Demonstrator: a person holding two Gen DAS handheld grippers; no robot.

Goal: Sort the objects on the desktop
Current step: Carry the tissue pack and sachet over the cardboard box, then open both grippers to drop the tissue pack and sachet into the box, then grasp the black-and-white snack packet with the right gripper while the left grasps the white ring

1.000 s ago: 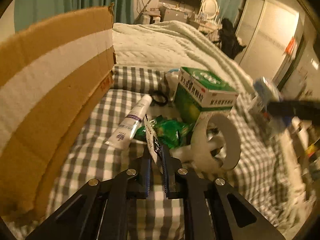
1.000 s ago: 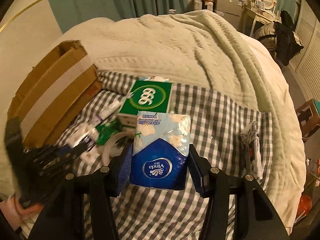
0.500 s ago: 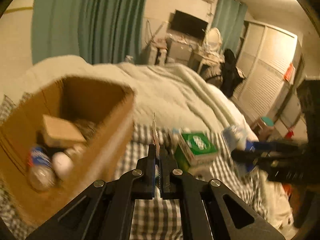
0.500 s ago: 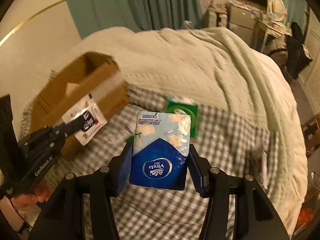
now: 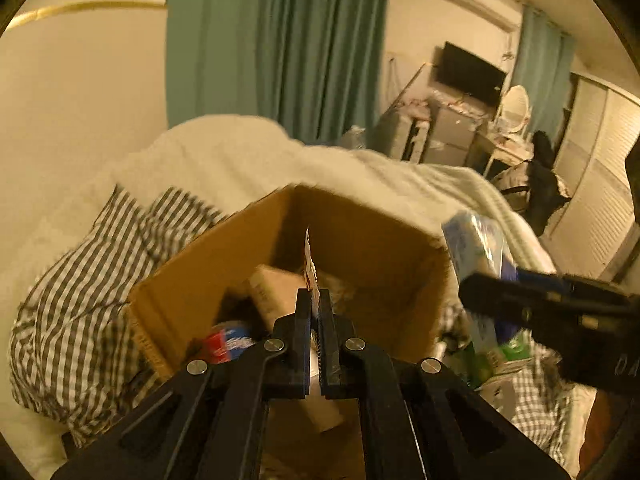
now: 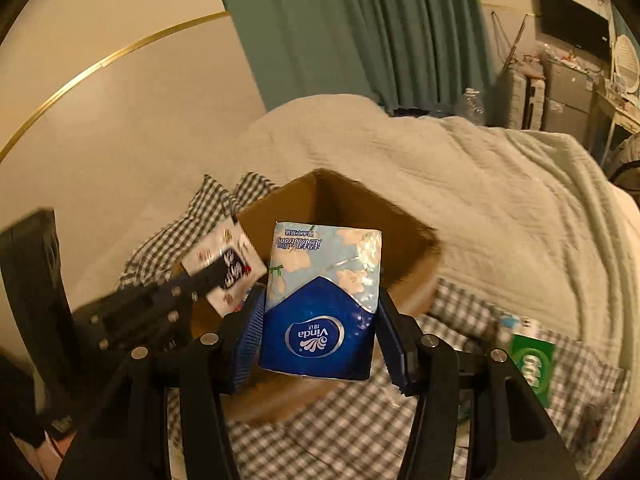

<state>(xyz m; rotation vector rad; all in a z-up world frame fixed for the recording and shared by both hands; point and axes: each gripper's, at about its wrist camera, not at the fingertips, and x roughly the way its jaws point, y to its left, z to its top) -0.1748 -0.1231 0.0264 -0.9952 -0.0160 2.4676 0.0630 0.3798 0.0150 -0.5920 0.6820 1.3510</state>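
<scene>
My left gripper (image 5: 315, 304) is shut on a thin white sachet (image 5: 309, 264), seen edge-on, above the open cardboard box (image 5: 360, 248). From the right wrist view the same sachet (image 6: 224, 256) shows its printed face, held by the left gripper (image 6: 218, 270) over the box's left side. My right gripper (image 6: 318, 316) is shut on a blue and pale-blue tissue pack (image 6: 324, 300), above the box (image 6: 416, 276) near its front rim. That tissue pack (image 5: 476, 248) appears at the box's right edge in the left wrist view.
Inside the box lie a tan carton (image 5: 276, 292), a red-and-blue labelled item (image 5: 226, 344) and other things. A green box (image 6: 532, 364) rests on the checked cloth (image 6: 320, 432) at the right. A cream blanket (image 6: 500, 200) covers the bed behind.
Both grippers rose and swung left with their loads, from above the clutter on the checked cloth to above the cardboard box. The box's inside has come into view.
</scene>
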